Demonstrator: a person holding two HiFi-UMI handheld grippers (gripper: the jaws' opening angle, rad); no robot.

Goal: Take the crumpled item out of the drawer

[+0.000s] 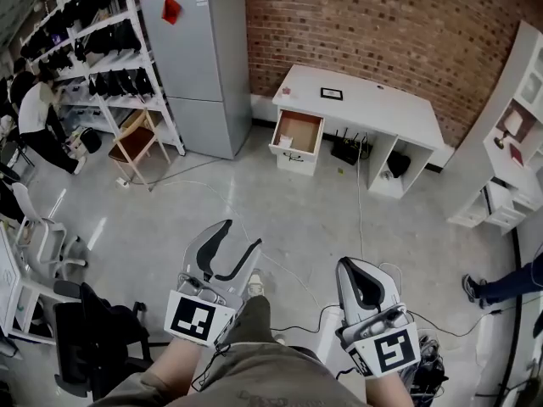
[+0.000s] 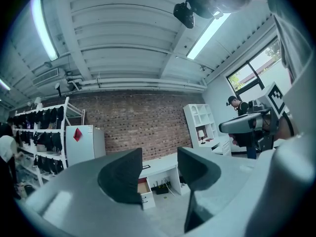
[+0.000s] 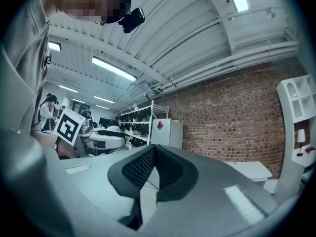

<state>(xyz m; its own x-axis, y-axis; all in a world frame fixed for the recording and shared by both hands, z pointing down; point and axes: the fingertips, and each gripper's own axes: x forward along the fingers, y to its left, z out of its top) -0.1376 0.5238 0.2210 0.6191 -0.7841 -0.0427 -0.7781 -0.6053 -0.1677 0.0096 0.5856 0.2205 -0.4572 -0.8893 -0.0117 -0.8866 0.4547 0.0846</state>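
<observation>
White desk [image 1: 373, 108] w/ drawer [image 1: 299, 131] pulled out (pale item [image 1: 286, 142] inside).

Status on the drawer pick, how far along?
Done: the brown-lined drawer of the white desk stands open. In hand: nothing; the left gripper is open, the right gripper shut and empty, both well short of the desk. Left: approach, grasp the small pale item lying in the drawer, lift it out.
</observation>
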